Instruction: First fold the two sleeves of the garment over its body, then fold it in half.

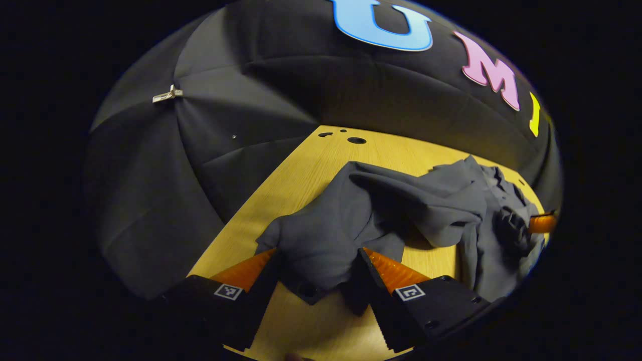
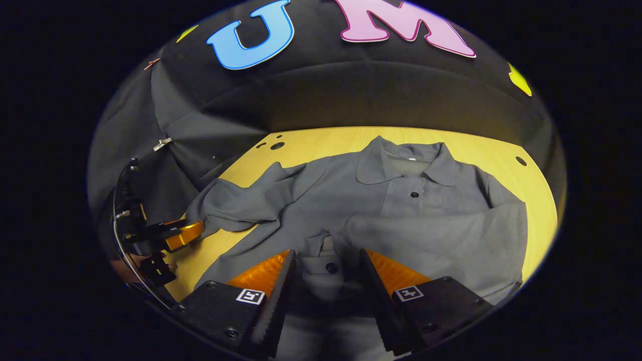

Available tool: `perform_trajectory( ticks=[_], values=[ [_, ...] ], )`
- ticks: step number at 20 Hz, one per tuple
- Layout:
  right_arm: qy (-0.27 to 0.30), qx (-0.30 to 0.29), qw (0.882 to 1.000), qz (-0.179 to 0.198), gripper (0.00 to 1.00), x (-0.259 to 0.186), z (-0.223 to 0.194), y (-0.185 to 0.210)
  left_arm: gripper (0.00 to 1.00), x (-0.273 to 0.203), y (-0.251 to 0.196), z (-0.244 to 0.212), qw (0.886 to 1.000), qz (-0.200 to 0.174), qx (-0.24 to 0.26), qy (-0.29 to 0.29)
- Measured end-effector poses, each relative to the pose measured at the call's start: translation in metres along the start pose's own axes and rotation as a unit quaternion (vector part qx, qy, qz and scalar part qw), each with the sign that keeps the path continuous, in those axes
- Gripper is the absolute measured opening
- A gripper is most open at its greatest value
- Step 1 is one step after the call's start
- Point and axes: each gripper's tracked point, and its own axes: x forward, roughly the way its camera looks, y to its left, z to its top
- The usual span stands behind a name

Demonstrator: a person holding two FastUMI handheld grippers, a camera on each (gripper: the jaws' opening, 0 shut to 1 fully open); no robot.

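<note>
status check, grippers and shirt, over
Left gripper holds a sleeve cuff off the table. Right gripper holds the other cuff on the shirt body. Nothing in the way.

Grey collared shirt [image 2: 401, 210] front-up (one sleeve [image 2: 235, 208] raised).

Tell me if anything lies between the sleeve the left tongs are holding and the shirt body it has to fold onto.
Nothing visible does. The left tongs grip the sleeve, and between it and the shirt body there is only the shirt's own cloth on the wooden table.
</note>
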Motion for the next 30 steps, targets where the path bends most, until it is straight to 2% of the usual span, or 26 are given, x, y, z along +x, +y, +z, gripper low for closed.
perform_trajectory(
  ticks=[1,4,7,12,13,14,17,19,20,24,30],
  values=[
    [-0.004,0.000,1.000,-0.001,0.78,-0.008,0.002,-0.002,0.94,0.003,0.000,-0.002,1.000,-0.001,0.002,0.002],
    [-0.018,0.008,1.000,-0.008,0.78,-0.037,0.010,-0.012,0.85,0.002,-0.002,0.000,1.000,-0.013,0.004,0.005],
    [-0.033,0.016,0.999,-0.023,0.78,-0.068,0.016,-0.031,0.14,-0.002,-0.001,0.002,1.000,-0.023,0.001,0.016],
    [-0.055,0.028,0.996,-0.059,0.79,-0.118,0.020,-0.078,0.12,-0.040,0.013,0.036,1.000,0.009,0.009,-0.026],
    [-0.058,0.029,0.996,-0.067,0.78,-0.126,0.019,-0.088,0.15,-0.049,0.015,0.048,0.999,0.012,0.010,-0.038],
    [-0.062,0.030,0.995,-0.076,0.78,-0.133,0.019,-0.099,0.12,-0.059,0.017,0.059,0.999,0.015,0.009,-0.050],
    [-0.077,0.042,0.992,-0.094,0.78,-0.152,0.025,-0.123,0.12,-0.090,0.018,0.094,0.996,0.021,-0.008,-0.089],
    [-0.090,0.047,0.990,-0.103,0.78,-0.163,0.031,-0.136,0.08,-0.108,0.012,0.117,0.993,0.021,-0.020,-0.111],
    [-0.095,0.048,0.989,-0.105,0.78,-0.169,0.035,-0.142,0.11,-0.118,0.007,0.126,0.992,0.018,-0.024,-0.122],
    [-0.103,0.039,0.987,-0.117,0.79,-0.185,0.038,-0.162,0.11,-0.150,-0.023,0.161,0.988,-0.001,-0.017,-0.154],
    [-0.099,0.038,0.986,-0.130,0.78,-0.205,0.025,-0.188,0.11,-0.184,-0.105,0.204,0.980,-0.067,-0.002,-0.187]
  ],
)
